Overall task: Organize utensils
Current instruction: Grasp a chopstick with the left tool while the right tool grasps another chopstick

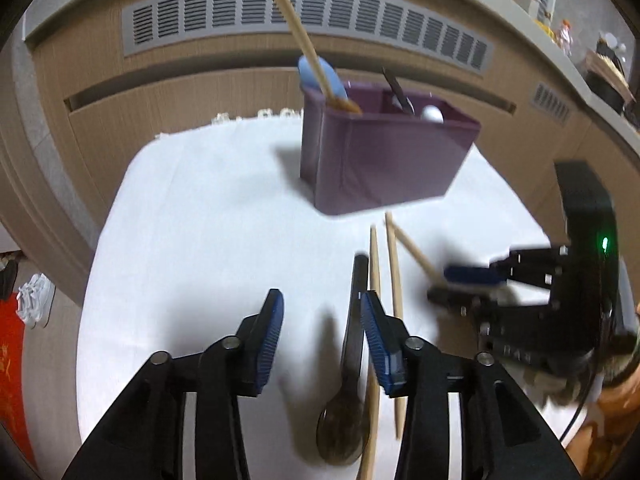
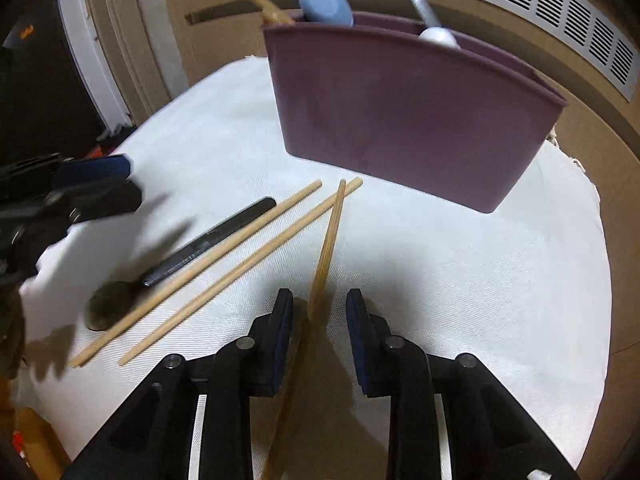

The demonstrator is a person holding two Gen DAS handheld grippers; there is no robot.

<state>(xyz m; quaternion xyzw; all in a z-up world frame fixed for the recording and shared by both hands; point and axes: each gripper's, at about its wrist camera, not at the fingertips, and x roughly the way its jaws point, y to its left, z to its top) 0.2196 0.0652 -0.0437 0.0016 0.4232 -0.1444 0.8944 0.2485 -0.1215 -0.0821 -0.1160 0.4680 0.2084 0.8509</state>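
**Picking the loose utensils off the cloth**

We are part-way through the sorting. The purple holder [image 2: 400, 120] stands at the far side of the white cloth [image 2: 480, 280] and already has things in it: a blue spoon [image 2: 326, 2] and a wooden stick at its left end, a white-ended utensil [image 2: 438, 36] further right. Still lying on the cloth, near us and left of centre in the right wrist view, are a dark spoon [image 2: 112, 304] and two chopsticks [image 2: 224, 256] side by side.

Our right gripper [image 2: 319, 312] has a third chopstick [image 2: 330, 240] between its pads, its far tip raised across the other two. In its own view there is a gap on each side of the stick, so we judge the jaws not yet clamped; the left wrist view is too blurred to settle it.

Our left gripper [image 1: 322, 320] stands open above the cloth, its right pad over the dark spoon's handle [image 1: 358, 304], nothing between the pads.

Next, we think, the right jaws must close firmly on the chopstick before lifting it to the holder, and the left needs to shift right to straddle the spoon handle.
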